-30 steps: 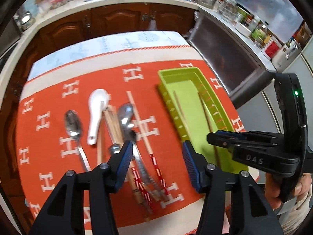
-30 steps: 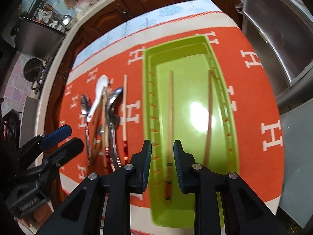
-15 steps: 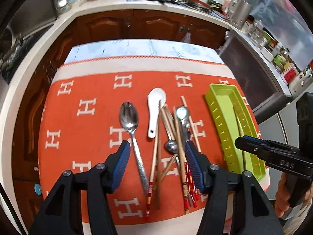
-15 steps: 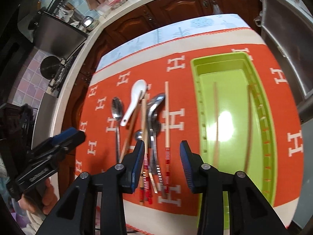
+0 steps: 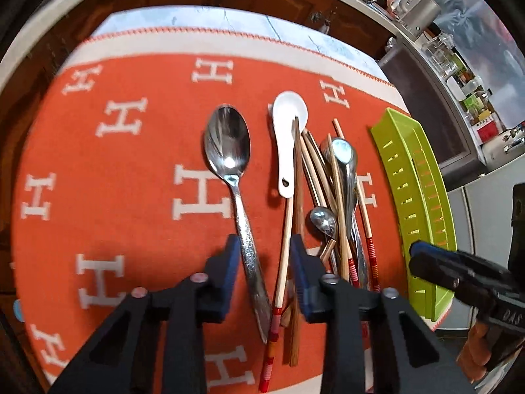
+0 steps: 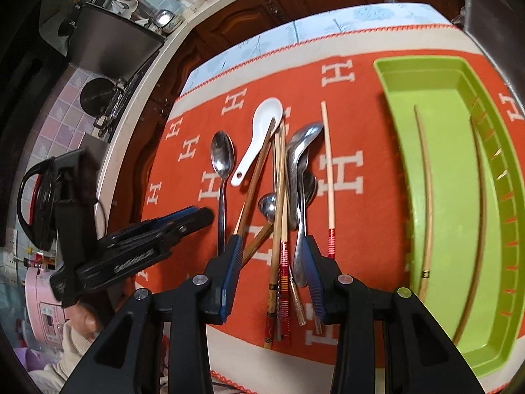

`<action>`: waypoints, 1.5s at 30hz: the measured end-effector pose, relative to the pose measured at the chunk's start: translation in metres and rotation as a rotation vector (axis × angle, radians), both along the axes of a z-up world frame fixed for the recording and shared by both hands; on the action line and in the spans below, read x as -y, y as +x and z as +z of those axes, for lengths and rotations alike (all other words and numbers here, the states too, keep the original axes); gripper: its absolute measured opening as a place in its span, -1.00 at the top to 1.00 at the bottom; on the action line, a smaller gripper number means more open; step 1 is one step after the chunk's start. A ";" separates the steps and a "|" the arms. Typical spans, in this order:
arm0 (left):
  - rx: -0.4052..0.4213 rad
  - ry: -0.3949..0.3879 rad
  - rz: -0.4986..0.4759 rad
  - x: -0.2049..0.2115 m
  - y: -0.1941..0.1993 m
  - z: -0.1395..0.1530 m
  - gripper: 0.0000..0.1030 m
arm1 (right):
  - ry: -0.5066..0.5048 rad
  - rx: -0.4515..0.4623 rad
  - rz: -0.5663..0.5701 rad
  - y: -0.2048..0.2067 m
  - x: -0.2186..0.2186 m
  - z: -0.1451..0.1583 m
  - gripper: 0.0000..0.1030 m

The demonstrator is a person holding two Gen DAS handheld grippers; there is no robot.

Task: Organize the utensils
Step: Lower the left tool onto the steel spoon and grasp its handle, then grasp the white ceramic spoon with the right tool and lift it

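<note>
Two views, left wrist first. Left gripper (image 5: 264, 256) low over the orange cloth (image 5: 115, 170) on the bench, fingers (image 5: 229, 262) spread apart and gripping nothing; between them pass the handle of a large steel spoon (image 5: 229, 151) and a pale chopstick with red-banded end (image 5: 283, 246). Just right of the spoon lies a white ceramic spoon (image 5: 288, 131), a brown chopstick tip resting in its bowl. Further right, a crossed heap of chopsticks and metal spoons (image 5: 338, 197), overlapping and touching. Green tray (image 5: 410, 180) sits at the right edge of the cloth, beside the heap. Right gripper (image 5: 423, 256) enters from the right, near the tray's near end; its opening is hard to judge from here. Right wrist view: right gripper (image 6: 274, 256) over the near ends of the heap (image 6: 288, 197), fingers (image 6: 234, 256) released and wide, several handles lying between them, none clamped. A single pale chopstick (image 6: 328, 177) lies apart to the right of the heap. Green tray (image 6: 426, 62) holds two chopsticks (image 6: 426, 197) lengthwise, well apart from each other. Left gripper (image 6: 193, 216) visible at left, beside the steel spoon (image 6: 223, 161).
</note>
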State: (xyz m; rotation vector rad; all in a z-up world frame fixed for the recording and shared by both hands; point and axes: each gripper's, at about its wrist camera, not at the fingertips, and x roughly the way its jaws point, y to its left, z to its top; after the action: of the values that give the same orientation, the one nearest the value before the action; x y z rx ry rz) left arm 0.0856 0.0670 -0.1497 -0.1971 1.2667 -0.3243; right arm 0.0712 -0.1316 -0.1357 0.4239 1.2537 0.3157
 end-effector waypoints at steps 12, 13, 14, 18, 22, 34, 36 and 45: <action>0.020 -0.055 0.105 -0.019 0.041 -0.019 0.53 | 0.013 0.012 -0.003 0.009 0.002 -0.012 0.27; 0.024 -0.046 0.105 -0.018 0.045 -0.021 0.53 | 0.013 0.014 0.000 0.009 0.001 -0.012 0.27; 0.030 -0.035 0.104 -0.018 0.049 -0.023 0.53 | 0.009 0.018 0.005 0.010 -0.001 -0.013 0.27; 0.072 -0.019 0.086 -0.016 0.062 -0.025 0.53 | -0.010 0.045 0.021 0.011 -0.008 -0.010 0.27; 0.112 -0.022 0.042 -0.014 0.071 -0.027 0.53 | -0.024 0.066 0.029 0.014 -0.016 -0.010 0.27; 0.243 -0.072 -0.047 -0.013 0.071 -0.033 0.73 | -0.074 0.118 -0.003 0.052 -0.032 -0.007 0.27; 0.235 -0.082 -0.061 -0.009 0.070 -0.034 0.86 | -0.081 0.127 -0.027 0.067 -0.030 -0.006 0.27; 0.208 -0.086 -0.039 -0.010 0.066 -0.028 0.98 | -0.122 0.089 -0.075 0.150 -0.037 -0.032 0.41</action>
State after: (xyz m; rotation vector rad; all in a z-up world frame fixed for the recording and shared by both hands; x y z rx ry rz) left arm 0.1521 0.0769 -0.1778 -0.2065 1.0530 -0.4227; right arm 0.2216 -0.0949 -0.1679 0.3479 1.1607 0.1915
